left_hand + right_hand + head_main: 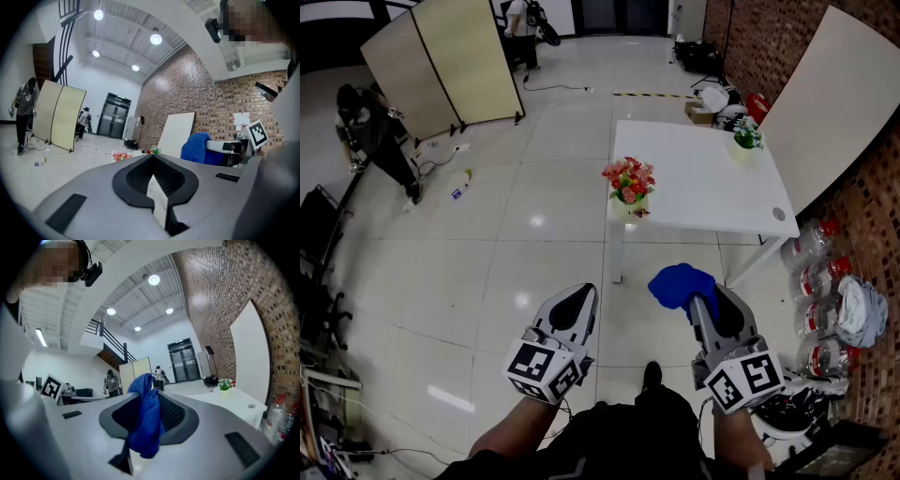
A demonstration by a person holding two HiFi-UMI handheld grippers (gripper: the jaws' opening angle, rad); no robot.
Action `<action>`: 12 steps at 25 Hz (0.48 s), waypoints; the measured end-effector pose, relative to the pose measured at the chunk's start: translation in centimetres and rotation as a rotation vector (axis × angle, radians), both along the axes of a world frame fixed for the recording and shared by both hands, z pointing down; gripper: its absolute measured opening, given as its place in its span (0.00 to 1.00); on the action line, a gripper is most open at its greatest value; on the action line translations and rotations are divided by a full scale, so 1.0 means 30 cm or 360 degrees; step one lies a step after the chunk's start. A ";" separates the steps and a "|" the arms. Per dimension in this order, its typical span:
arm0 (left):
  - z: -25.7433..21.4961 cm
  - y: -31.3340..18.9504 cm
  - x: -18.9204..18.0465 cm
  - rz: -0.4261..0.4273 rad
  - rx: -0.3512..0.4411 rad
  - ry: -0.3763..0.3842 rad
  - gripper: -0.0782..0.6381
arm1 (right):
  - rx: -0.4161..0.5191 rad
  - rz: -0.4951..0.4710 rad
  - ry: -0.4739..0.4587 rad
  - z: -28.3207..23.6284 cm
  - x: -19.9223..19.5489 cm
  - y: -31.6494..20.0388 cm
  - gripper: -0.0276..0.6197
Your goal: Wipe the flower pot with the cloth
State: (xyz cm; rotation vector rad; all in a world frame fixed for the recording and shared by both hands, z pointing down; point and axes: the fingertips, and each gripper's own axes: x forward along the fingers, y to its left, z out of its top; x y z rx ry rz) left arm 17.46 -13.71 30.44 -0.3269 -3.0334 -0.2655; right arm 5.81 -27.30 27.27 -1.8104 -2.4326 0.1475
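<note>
Our right gripper [705, 305] is clamped on the soft, limp cloth [680, 284], and our left gripper [574, 302] has its jaws closed on nothing. The pot [629, 206] stands at the near-left corner of the table [703, 187], across open floor from us. It looks light and top-heavy, though it is too small here to be sure, so we would steady its wall below the flowers and wipe away from both edges.

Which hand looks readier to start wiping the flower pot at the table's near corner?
Probably the right. The right tool grips the cloth, while the left tool is shut and empty. Both are well short of the pot on the table.
</note>
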 end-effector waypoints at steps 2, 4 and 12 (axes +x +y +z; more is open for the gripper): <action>-0.016 -0.002 -0.084 -0.0011 -0.0031 0.0007 0.11 | -0.0001 -0.0028 -0.0004 -0.007 -0.083 0.006 0.19; -0.029 0.003 -0.159 -0.0032 -0.0041 0.0011 0.11 | -0.0003 -0.0053 -0.0005 -0.016 -0.164 0.017 0.19; -0.005 0.111 -0.350 -0.0153 -0.0040 -0.0001 0.11 | 0.0018 -0.0167 0.0005 0.026 -0.382 0.146 0.19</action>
